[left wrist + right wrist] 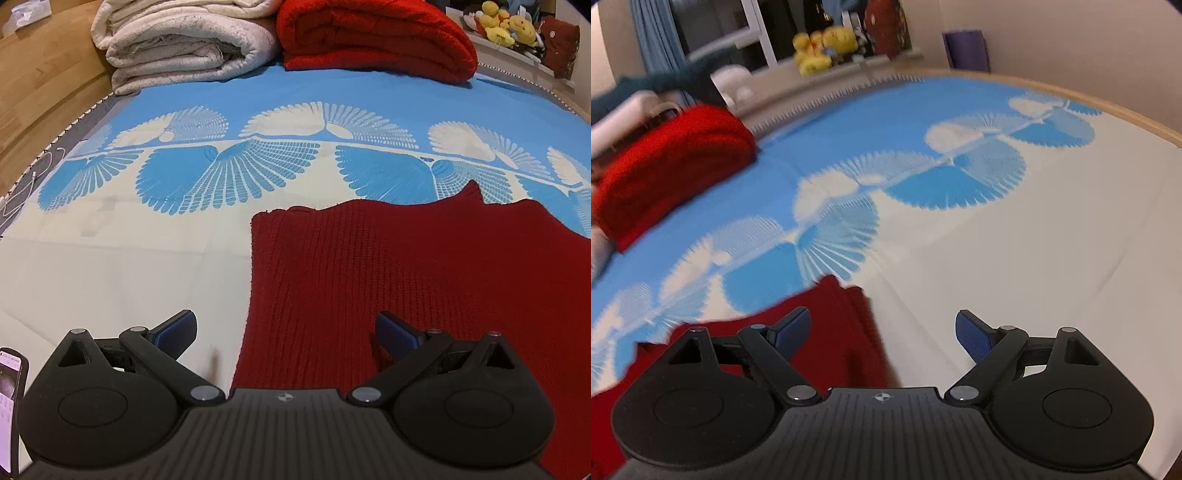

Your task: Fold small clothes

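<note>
A dark red ribbed knit garment (pixel 406 277) lies flat on the blue and cream patterned bed sheet (pixel 129 258). My left gripper (pixel 284 332) is open and empty, straddling the garment's left edge just above it. In the right wrist view the garment (pixel 842 325) lies at lower left, with a folded corner near the middle. My right gripper (pixel 882 332) is open and empty over the garment's right edge; its left fingertip (pixel 792 330) is above the cloth. That view is blurred.
A folded cream blanket (pixel 184 40) and a folded bright red blanket (pixel 373 37) lie at the bed's far end. Yellow plush toys (pixel 506 22) sit on a shelf behind. A phone (pixel 11 406) is at lower left. The wooden bed frame (pixel 1108 107) borders the right.
</note>
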Tool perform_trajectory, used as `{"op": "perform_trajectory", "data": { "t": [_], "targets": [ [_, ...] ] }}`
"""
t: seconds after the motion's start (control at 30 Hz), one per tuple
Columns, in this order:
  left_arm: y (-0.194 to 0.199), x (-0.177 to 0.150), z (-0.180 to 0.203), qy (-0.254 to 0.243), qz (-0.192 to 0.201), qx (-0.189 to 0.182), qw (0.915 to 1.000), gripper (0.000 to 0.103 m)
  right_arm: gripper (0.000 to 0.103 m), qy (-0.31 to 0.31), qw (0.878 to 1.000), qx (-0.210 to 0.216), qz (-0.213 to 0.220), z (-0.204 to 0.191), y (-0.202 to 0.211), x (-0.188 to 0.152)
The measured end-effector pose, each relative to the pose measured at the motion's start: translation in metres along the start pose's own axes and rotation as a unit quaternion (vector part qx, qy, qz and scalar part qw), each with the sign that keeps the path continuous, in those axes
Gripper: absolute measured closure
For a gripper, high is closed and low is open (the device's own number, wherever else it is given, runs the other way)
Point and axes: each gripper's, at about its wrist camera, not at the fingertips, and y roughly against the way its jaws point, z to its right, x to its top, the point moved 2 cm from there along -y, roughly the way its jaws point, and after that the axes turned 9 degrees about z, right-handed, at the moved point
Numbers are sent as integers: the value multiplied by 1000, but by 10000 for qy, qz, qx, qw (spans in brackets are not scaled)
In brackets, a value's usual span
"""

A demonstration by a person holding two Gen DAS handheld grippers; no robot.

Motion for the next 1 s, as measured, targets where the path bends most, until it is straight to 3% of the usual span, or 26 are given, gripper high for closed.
{"op": "perform_trajectory", "data": {
  "t": [0.2,0.33,0.47,0.6,0.7,0.87,1.0],
  "targets": [
    [31,-8,-7,230,65,-90,9997,0,14,-927,9919,865,82,5,65,-16],
    [61,-22,-12,329,30,-15,9995,0,14,-1792,9710,1528,-402,21,104,-51],
    [93,-53,-23,294,38,50,9995,0,14,-2222,9518,1938,-845,35,128,-85],
    [110,-88,-42,524,-222,-107,9983,0,14,-2413,9437,1884,-1253,44,132,-108],
    [111,-102,-60,727,-365,-17,9967,0,14,-2399,9460,1712,-1348,47,129,-118],
    [106,-106,-90,1000,-348,274,9940,0,14,-2815,9431,1243,-1260,60,119,-125],
    [102,-106,-103,1207,-465,253,9913,0,14,-3101,9384,1099,-1053,63,105,-123]
  ]
}}
